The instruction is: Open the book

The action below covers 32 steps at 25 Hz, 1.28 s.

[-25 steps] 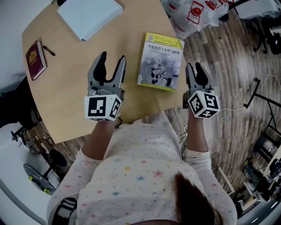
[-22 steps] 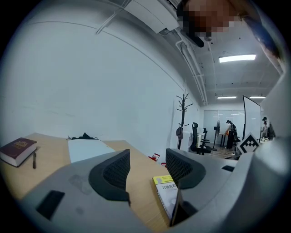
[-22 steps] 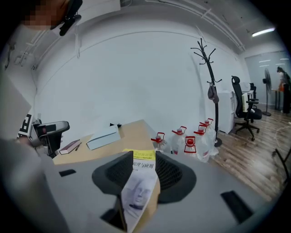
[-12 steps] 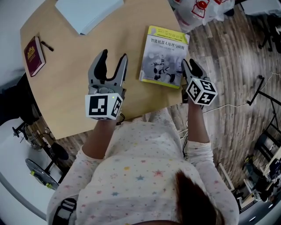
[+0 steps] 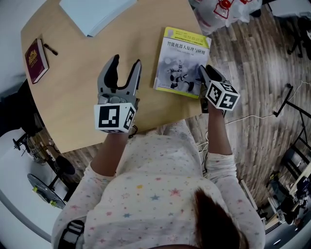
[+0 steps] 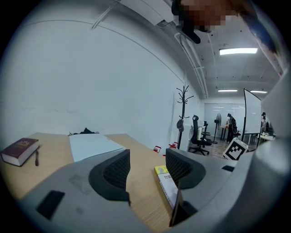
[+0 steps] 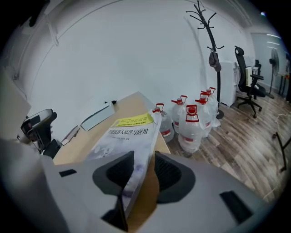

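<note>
The book [image 5: 182,61], with a yellow-banded grey cover showing a robot, lies closed on the round wooden table [image 5: 77,97], close to its right edge. My right gripper [image 5: 203,74] is at the book's near right corner. In the right gripper view the book [image 7: 122,134] has its cover edge running between the jaws of the right gripper [image 7: 140,166], with a strip of table showing beside it; the jaws stand apart. My left gripper [image 5: 125,62] hovers open over bare table left of the book, holding nothing. The left gripper view shows the left gripper [image 6: 148,170] with the book [image 6: 167,186] just right of its gap.
A maroon book [image 5: 35,61] and a pen [image 5: 50,49] lie at the table's left. A pale blue pad [image 5: 95,12] is at the back. Water bottles [image 7: 191,127] and a coat stand [image 7: 213,54] are on the floor beyond the table's right edge.
My right gripper has moved forward and left from beside the table edge onto the book's near right corner. The left gripper has stayed almost still.
</note>
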Each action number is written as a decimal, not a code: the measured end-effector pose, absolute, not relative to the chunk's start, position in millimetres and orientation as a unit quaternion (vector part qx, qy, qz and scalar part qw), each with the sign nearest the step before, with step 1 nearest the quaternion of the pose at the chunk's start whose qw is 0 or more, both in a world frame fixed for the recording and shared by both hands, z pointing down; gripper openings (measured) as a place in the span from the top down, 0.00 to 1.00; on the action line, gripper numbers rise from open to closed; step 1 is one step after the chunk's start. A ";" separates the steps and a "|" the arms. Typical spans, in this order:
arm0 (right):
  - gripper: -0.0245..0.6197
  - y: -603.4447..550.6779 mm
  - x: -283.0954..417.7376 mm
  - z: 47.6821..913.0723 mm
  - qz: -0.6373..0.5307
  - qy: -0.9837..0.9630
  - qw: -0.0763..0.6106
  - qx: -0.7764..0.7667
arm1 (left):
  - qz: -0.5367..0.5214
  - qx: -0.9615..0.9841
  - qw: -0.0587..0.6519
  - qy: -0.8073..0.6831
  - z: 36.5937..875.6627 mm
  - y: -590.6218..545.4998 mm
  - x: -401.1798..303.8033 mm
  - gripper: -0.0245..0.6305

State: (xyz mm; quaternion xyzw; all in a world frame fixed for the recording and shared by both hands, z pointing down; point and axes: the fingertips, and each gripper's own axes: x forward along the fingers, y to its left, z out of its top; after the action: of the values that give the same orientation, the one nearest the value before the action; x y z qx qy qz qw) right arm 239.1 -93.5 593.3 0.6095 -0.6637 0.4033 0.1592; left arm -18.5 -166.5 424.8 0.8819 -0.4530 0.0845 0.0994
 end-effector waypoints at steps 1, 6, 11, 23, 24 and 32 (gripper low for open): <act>0.75 -93.8 238.2 593.0 0.404 -0.665 0.158 0.608 | 0.085 0.882 0.100 -0.454 425.2 -166.9 -18.3 0.59; 0.80 -94.6 235.3 590.8 0.404 -0.668 0.162 0.603 | 0.085 0.881 0.098 -0.455 424.6 -167.3 -17.4 0.59; 0.81 -94.5 234.3 583.0 0.391 -0.668 0.175 0.608 | 0.084 0.880 0.097 -0.457 423.6 -166.0 -18.7 0.59; 0.93 -98.9 228.9 552.3 0.396 -0.681 0.129 0.602 | 0.077 0.876 0.093 -0.467 414.9 -160.2 -27.0 0.60; 0.93 -100.1 227.0 548.1 0.397 -0.686 0.121 0.598 | 0.076 0.875 0.092 -0.468 413.6 -160.0 -28.4 0.60; 0.93 -108.7 202.6 518.2 0.397 -0.716 0.083 0.569 | 0.066 0.867 0.086 -0.487 400.9 -154.3 -46.4 0.61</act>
State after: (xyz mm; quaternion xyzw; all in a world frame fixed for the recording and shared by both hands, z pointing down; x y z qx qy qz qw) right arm 202.6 -108.7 518.2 0.5688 -0.7156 0.3968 0.0826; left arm -46.4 -154.3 400.9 0.8665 -0.4872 0.0664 0.0860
